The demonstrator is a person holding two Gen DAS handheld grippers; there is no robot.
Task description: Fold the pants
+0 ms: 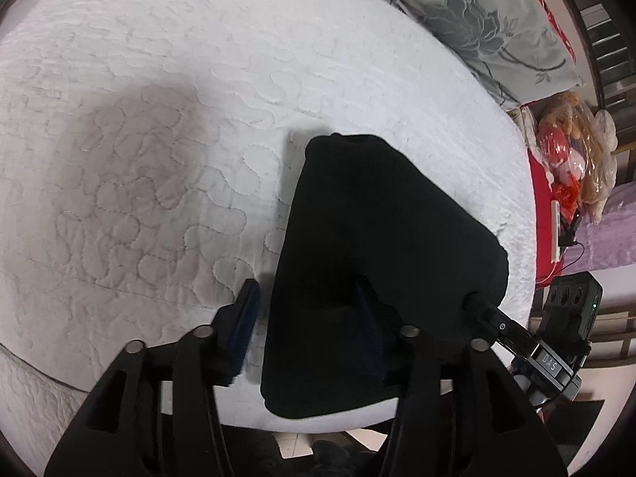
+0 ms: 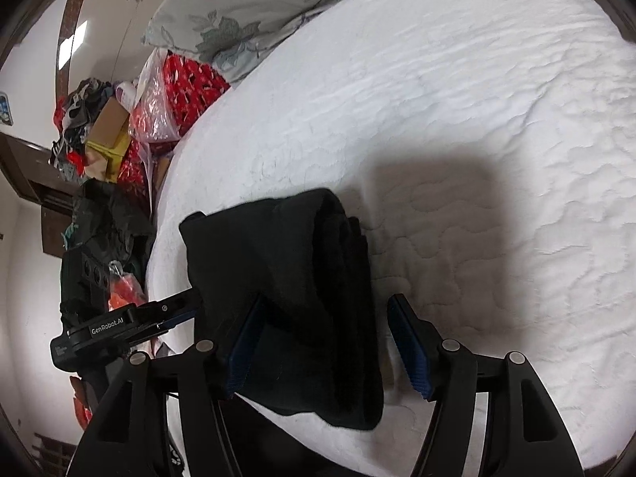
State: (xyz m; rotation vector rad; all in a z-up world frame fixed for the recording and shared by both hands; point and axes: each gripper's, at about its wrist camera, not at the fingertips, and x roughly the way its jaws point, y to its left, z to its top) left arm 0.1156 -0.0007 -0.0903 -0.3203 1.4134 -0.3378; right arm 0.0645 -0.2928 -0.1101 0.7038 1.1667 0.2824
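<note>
The black pants (image 1: 369, 262) lie folded into a compact bundle on the white quilted bed (image 1: 159, 119), near its front edge. My left gripper (image 1: 310, 326) is open, its jaws wide around the bundle's near end; the right finger is mostly hidden under the cloth. In the right wrist view the folded pants (image 2: 302, 286) show stacked layers at their right side. My right gripper (image 2: 322, 349) is open, its blue pads (image 2: 409, 353) standing on either side of the bundle's near end. The left gripper (image 2: 175, 310) reaches the pants from the left.
A grey floral pillow (image 1: 489, 20) lies at the bed's far side. Red bags and boxes (image 2: 159, 107) and a plush toy in plastic (image 1: 572, 151) are piled beside the bed. The bed edge runs just in front of both grippers.
</note>
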